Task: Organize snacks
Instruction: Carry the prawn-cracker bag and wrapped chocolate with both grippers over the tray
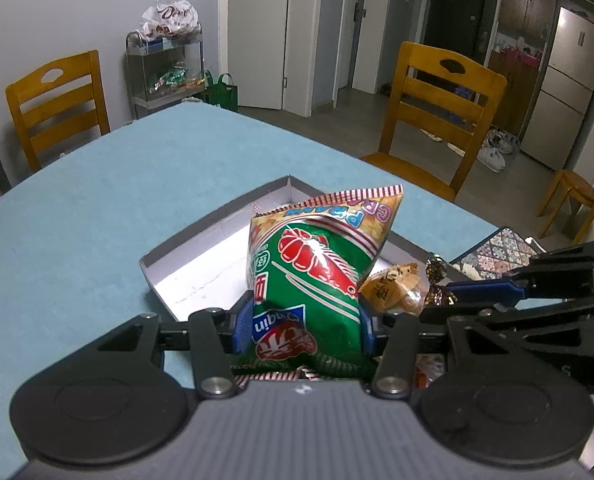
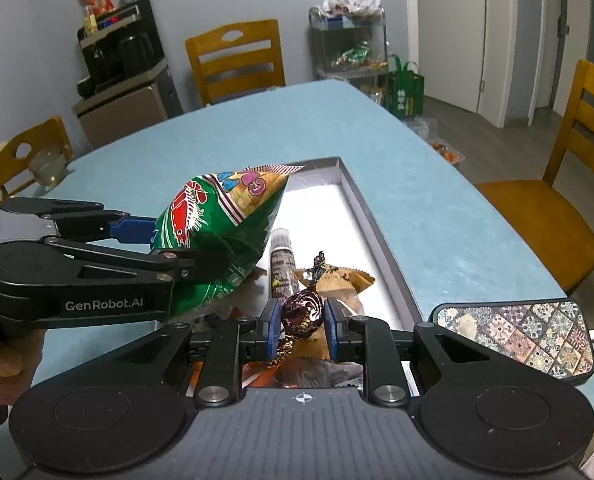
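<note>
My left gripper (image 1: 305, 326) is shut on a puffy green prawn-cracker bag (image 1: 317, 272), held above the shallow grey box (image 1: 201, 236) on the blue table. From the right wrist view the same bag (image 2: 221, 224) hangs at the left, over the box's near end. My right gripper (image 2: 302, 322) is shut on a dark foil-wrapped candy (image 2: 302, 314), also over the box (image 2: 381, 240). In the box lie a brown wrapped pastry (image 2: 343, 280) and a dark tube-shaped snack (image 2: 281, 258). The right gripper's fingers (image 1: 489, 290) reach in from the right of the left wrist view, beside the pastry (image 1: 393, 288).
A phone in a patterned case (image 2: 517, 334) lies right of the box. Wooden chairs (image 1: 437, 112) (image 2: 237, 60) stand around the table (image 1: 97, 200). A metal cart with bags (image 1: 165, 68) is by the wall. A person's hand (image 2: 1, 356) holds the left gripper.
</note>
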`<state>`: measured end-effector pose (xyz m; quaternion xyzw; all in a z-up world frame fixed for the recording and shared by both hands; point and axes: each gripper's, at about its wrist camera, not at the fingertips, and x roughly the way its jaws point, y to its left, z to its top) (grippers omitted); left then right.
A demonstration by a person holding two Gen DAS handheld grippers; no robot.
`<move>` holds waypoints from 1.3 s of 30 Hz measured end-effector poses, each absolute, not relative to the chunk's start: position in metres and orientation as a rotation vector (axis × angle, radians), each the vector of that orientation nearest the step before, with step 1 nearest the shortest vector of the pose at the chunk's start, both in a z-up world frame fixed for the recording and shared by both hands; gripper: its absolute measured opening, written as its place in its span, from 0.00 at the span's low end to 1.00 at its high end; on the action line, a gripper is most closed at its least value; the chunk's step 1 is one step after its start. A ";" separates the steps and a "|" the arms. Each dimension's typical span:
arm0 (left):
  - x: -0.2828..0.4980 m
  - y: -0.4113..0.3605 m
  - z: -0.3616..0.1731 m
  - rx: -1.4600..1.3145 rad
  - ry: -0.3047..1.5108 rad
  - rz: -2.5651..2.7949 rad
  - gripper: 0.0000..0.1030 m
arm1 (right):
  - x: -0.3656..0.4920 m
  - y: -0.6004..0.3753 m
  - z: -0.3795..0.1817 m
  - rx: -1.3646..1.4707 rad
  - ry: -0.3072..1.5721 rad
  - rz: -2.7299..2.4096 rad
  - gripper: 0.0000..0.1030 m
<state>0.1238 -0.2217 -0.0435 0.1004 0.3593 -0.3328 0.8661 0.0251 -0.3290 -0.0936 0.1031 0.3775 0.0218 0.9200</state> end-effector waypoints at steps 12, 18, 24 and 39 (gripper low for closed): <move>0.132 -0.237 -0.049 0.238 0.757 -0.716 0.48 | 0.039 -0.329 -0.101 0.191 0.814 0.059 0.24; 0.132 -0.241 -0.050 0.244 0.753 -0.705 0.51 | 0.040 -0.327 -0.102 0.190 0.820 0.069 0.25; 0.129 -0.240 -0.052 0.250 0.748 -0.675 0.60 | 0.040 -0.327 -0.105 0.190 0.824 0.074 0.28; 0.127 -0.238 -0.040 0.225 0.727 -0.696 0.65 | 0.036 -0.330 -0.101 0.192 0.810 0.054 0.32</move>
